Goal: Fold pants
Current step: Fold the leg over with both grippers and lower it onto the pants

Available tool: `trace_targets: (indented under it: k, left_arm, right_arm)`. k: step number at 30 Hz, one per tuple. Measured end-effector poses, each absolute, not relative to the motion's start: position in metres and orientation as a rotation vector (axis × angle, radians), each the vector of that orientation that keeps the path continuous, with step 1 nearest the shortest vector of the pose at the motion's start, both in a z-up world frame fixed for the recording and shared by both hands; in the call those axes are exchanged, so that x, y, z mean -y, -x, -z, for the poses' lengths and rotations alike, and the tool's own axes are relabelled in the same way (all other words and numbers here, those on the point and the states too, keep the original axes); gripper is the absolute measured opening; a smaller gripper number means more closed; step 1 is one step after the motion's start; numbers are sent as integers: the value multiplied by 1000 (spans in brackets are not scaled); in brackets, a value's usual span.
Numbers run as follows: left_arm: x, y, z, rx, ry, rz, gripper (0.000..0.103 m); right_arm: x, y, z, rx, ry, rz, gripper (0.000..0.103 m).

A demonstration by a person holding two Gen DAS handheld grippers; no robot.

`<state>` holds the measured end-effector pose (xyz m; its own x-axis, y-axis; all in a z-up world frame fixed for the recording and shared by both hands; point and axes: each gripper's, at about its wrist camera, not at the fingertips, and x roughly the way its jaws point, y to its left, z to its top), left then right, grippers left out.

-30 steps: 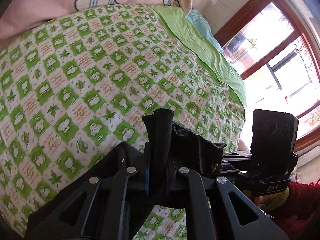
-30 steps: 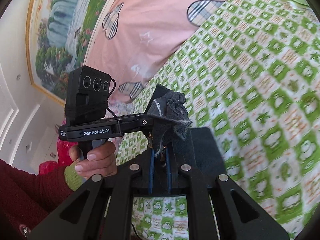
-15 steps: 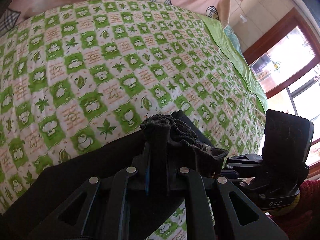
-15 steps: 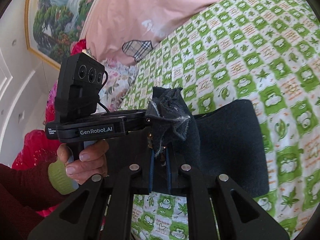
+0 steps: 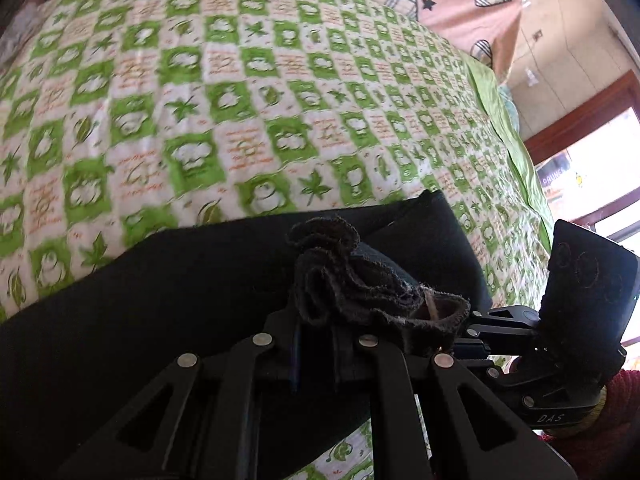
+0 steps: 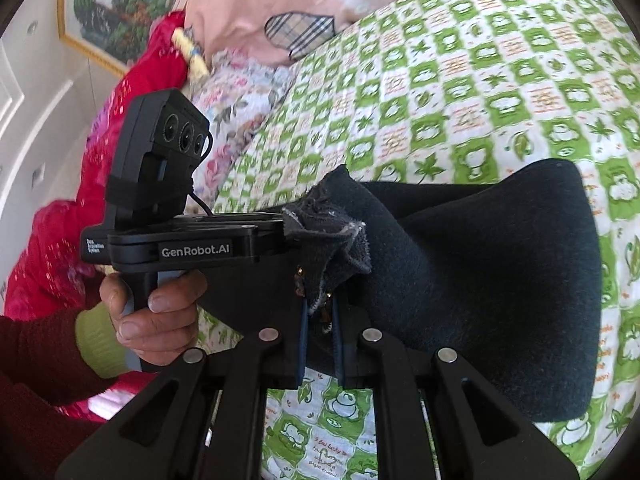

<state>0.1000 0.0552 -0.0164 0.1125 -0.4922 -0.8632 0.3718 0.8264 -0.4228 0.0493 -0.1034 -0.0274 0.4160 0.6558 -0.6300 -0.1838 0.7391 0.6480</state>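
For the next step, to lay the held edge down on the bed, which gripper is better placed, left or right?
Neither clearly, I think. The left gripper and the right gripper are each shut on a bunched edge of the black pants, side by side above the green checked bedspread. They should probably lower together.

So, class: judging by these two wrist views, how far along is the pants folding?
Done: the black pants are gathered, with a bunched edge in each gripper. In hand: the left gripper and right gripper hold them above the green checked bedspread. Left: laying them flat and finishing the fold.
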Motion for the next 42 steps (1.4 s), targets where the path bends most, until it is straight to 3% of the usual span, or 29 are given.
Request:
trace_targets:
  k: [11, 15, 20, 29, 42]
  left_arm:
    - [-97, -76, 24, -1348, 224, 515, 9]
    - [-114, -69, 21, -1344, 285, 466, 12]
    - [-136, -58, 15, -1327, 357, 405, 12]
    - [-191, -29, 4, -1294, 464, 280, 26]
    - [-262, 20, -3, -1247, 608, 90, 34]
  right_arm:
    - [82, -55, 40, -1104, -443, -593, 22]
    - [72, -56, 37, -1126, -447, -655, 50]
    - [54, -56, 28, -1132, -413, -733, 50]
    - [40, -73, 9, -1105, -398, -788, 51]
    - [-8, -110, -4, -1106, -324, -889, 51]
